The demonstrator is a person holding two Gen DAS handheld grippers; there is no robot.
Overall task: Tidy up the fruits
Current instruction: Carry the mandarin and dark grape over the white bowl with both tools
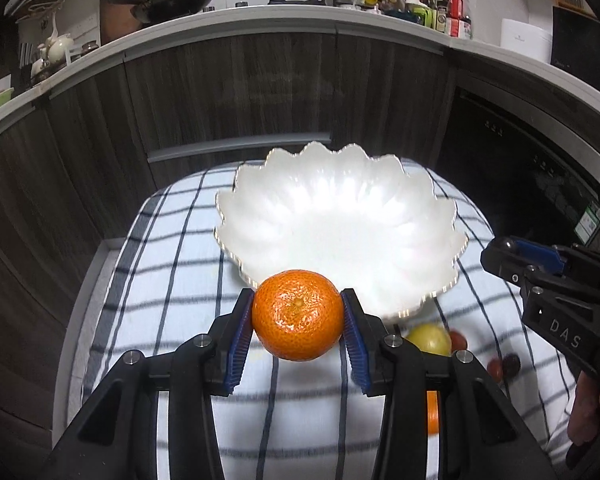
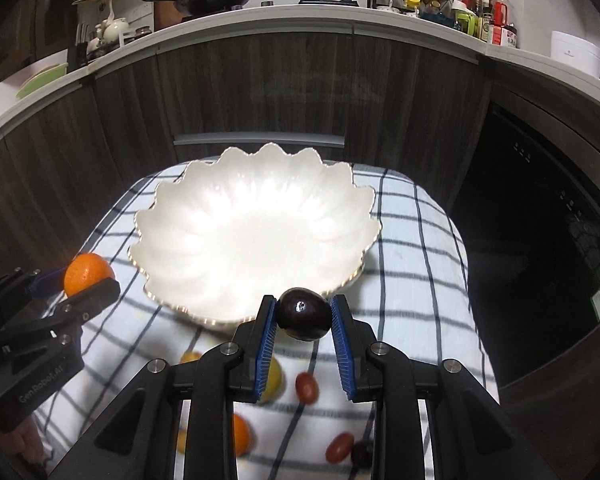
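**Two fruits held up at the near rim of the scalloped bowl**

The landmark is the wide white bowl with a scalloped, gold-edged rim, which sits on a white cloth checked with dark blue lines; nothing lies inside it.

To the left of the bowl, the left gripper has its blue ribbed pads clamped on either side of a round orange mandarin with a pebbled skin. The mandarin is off the cloth, just in front of the bowl's near-left rim. The right wrist view shows the same fruit at the bowl's left flank, level with its rim, still outside it.

In front of the bowl's near rim, toward the middle, the right gripper grips a small, glossy, dark purple plum-like fruit between its blue pads. The fruit is raised off the cloth, at the bowl's front edge and not over its hollow.

Below both grippers, on the cloth on the near side of the bowl, loose fruit lies scattered: a yellow-green round fruit, a second orange mandarin, two small red oval tomatoes, and another dark fruit beside the nearer tomato. All are blurred.

Right of the bowl, the cloth runs on to the table's edge, and a dark oven front stands beyond it.
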